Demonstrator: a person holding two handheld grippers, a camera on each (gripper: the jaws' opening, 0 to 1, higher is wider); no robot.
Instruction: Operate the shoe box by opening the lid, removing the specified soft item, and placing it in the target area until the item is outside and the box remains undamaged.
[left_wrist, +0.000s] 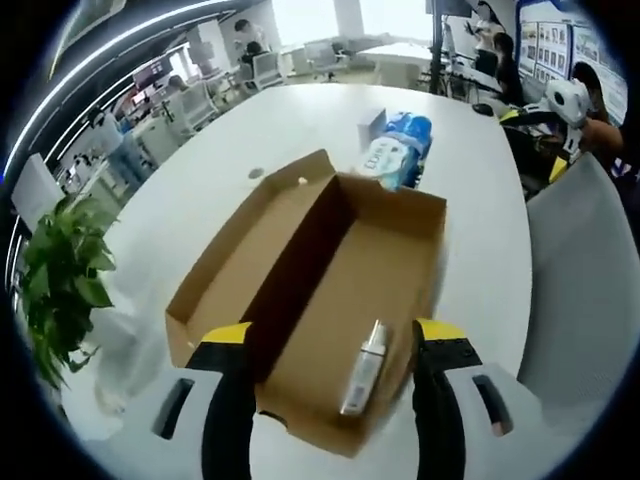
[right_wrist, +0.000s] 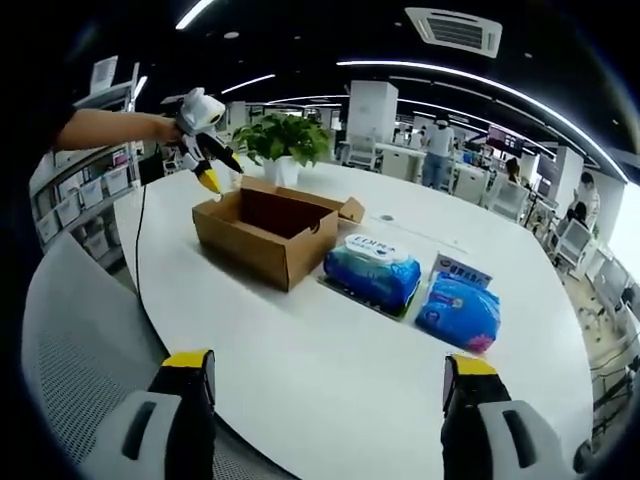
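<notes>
The brown cardboard shoe box (left_wrist: 390, 270) lies below my left gripper (left_wrist: 332, 338), its lid (left_wrist: 250, 250) folded open to the left. A small silver-white bottle (left_wrist: 365, 368) lies on the box floor between my open jaws, untouched. A blue-and-white soft pack (left_wrist: 385, 160) lies on the table just beyond the box. In the right gripper view the box (right_wrist: 270, 235) stands at centre left, with the left gripper (right_wrist: 210, 180) hovering over its far corner. The soft pack (right_wrist: 372, 270) lies right of the box. My right gripper (right_wrist: 329, 366) is open and empty, well short of them.
A second blue pack (right_wrist: 458, 312) and a small white carton (right_wrist: 460, 268) lie right of the first pack. A potted plant (right_wrist: 285, 140) stands behind the box. The white table (right_wrist: 300, 380) is round-edged; a grey chair (right_wrist: 80, 330) is beside it. People sit at desks behind.
</notes>
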